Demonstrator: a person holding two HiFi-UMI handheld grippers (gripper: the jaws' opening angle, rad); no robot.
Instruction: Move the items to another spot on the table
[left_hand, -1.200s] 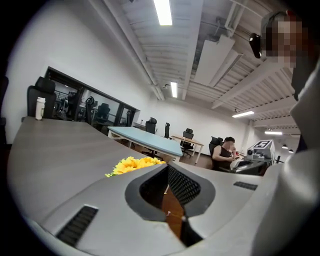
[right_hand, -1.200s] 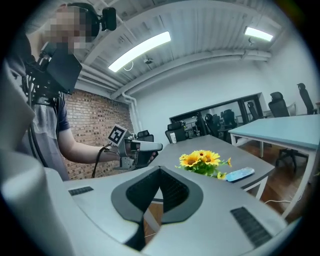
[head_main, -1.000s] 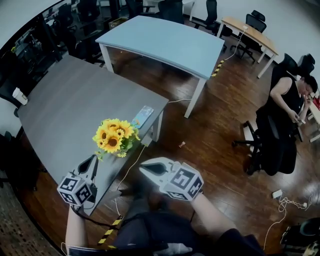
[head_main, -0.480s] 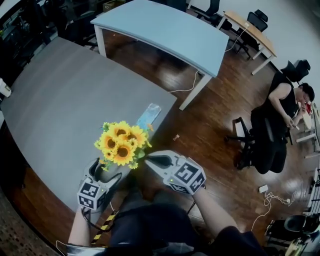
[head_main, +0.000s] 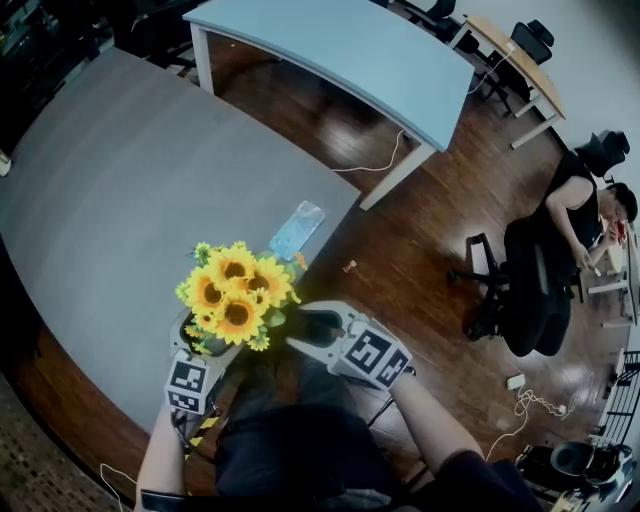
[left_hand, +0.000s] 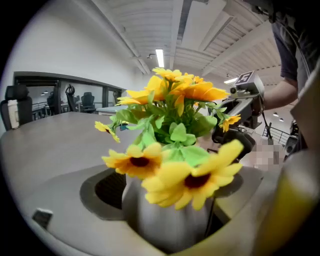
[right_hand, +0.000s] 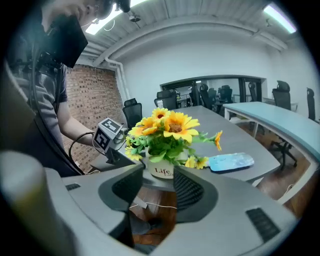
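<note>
The grey bench (head_main: 110, 190) carried the pot of sunflowers (head_main: 232, 300) by its near edge. My left tool (head_main: 207, 342) stood released, its jaws just opened wide either side of the pot. My right tool (head_main: 312, 332), just right of the pot, had been opening too, empty. A blue packet (head_main: 298, 230) lay just beyond the pot.

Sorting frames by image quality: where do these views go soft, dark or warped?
Left gripper view: the nearest sunflowers and their white pot are blurred, close to the lens. Right gripper view: the pot is sharp; a ceiling light glares upper left. Head view: fisheye bends the grey table; corners fall dark.
</note>
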